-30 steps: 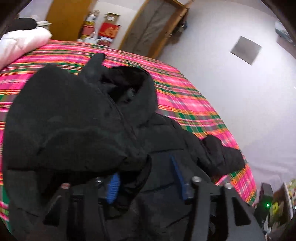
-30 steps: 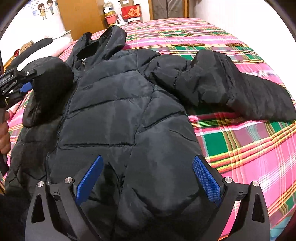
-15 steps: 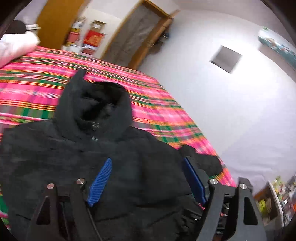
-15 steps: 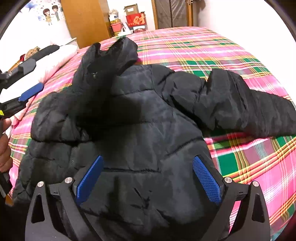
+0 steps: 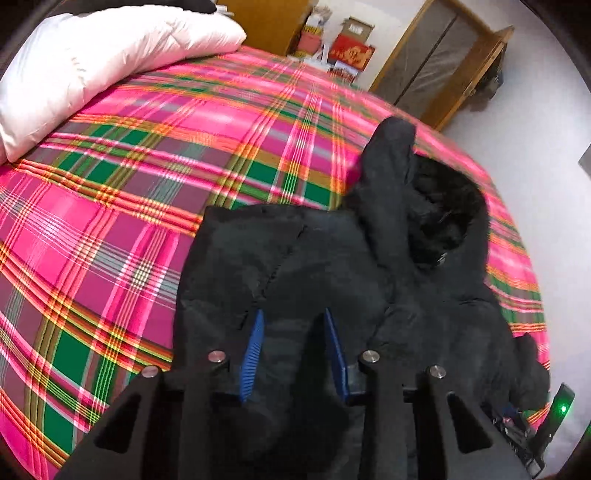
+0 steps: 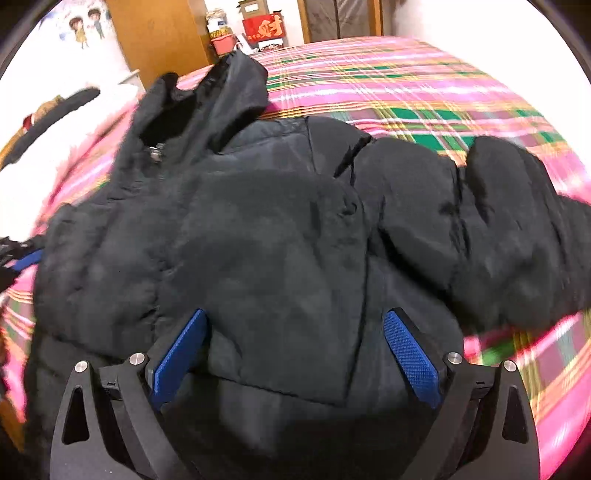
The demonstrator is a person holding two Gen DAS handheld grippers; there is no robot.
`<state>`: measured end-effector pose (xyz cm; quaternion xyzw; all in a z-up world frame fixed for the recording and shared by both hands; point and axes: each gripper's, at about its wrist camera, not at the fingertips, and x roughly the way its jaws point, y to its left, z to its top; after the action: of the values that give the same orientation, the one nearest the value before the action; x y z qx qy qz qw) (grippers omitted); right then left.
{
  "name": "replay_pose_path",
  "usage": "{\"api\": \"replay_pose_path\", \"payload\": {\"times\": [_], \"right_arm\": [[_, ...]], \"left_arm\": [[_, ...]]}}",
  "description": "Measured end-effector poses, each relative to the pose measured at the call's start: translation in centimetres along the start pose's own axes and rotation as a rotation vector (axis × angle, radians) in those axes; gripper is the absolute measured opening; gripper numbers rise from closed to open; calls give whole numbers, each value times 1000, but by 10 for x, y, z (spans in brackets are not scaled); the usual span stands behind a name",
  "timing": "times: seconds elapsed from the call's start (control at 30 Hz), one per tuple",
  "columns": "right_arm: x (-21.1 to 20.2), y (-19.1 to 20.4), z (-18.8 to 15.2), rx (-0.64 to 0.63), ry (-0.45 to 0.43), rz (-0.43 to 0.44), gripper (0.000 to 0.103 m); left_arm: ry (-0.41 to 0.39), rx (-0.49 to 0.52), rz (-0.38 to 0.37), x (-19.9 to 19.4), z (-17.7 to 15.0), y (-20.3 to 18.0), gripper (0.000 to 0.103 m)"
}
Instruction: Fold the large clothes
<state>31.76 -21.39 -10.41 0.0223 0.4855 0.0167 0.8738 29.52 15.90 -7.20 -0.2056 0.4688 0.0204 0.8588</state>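
A large black puffer jacket (image 6: 266, 236) with a hood (image 6: 207, 99) lies on the pink plaid bed (image 6: 406, 85). Its left sleeve is folded in over the chest; the other sleeve (image 6: 498, 229) lies out to the right. My right gripper (image 6: 295, 354) is open and empty, low over the jacket's lower front. In the left wrist view the jacket (image 5: 314, 258) fills the lower middle, its hood (image 5: 436, 214) at the right. My left gripper (image 5: 293, 350) hovers over the jacket's shoulder with its jaws partly closed, a gap between the blue pads and nothing held.
A white pillow (image 5: 92, 66) lies at the head of the bed. A wooden wardrobe (image 6: 159, 37), red boxes (image 6: 264, 27) and a door (image 5: 436, 70) stand beyond the bed. A device with a green light (image 5: 561, 408) sits past the bed's right edge.
My left gripper let go of the folded sleeve, drew back to the left and narrowed its jaws. The sleeve now rests across the chest. My right gripper stayed open and shifted slightly.
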Motion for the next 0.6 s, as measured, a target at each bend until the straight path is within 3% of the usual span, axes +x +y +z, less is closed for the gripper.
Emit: {"api": "replay_pose_path", "payload": {"times": [0.17,0.27,0.37,0.47,0.53,0.57,0.6], "right_arm": [[20,-7,13,-21,29,-33,97],[2,-8,14,2,48,-48,97],[-32,-6,9,7,-35,-58,95],[-58,-2,14,-28,-153,-58,95],[-51,3,26,-50,-151,-24,95],[-41,5,33,-57,-139,0,87],[-32,7,38,-63,-120,8,69]], "left_arm": [[42,88,63,28,-4,-17,35],[44,65,49,27,-1,-14,35],[-21,-22,-25,10,10,0,35],[-99,-21,1,-2,17,4,35],[-74,-30,19,6,19,10,35],[-55,-41,19,12,18,14,35],[-33,-50,17,19,17,18,35]]}}
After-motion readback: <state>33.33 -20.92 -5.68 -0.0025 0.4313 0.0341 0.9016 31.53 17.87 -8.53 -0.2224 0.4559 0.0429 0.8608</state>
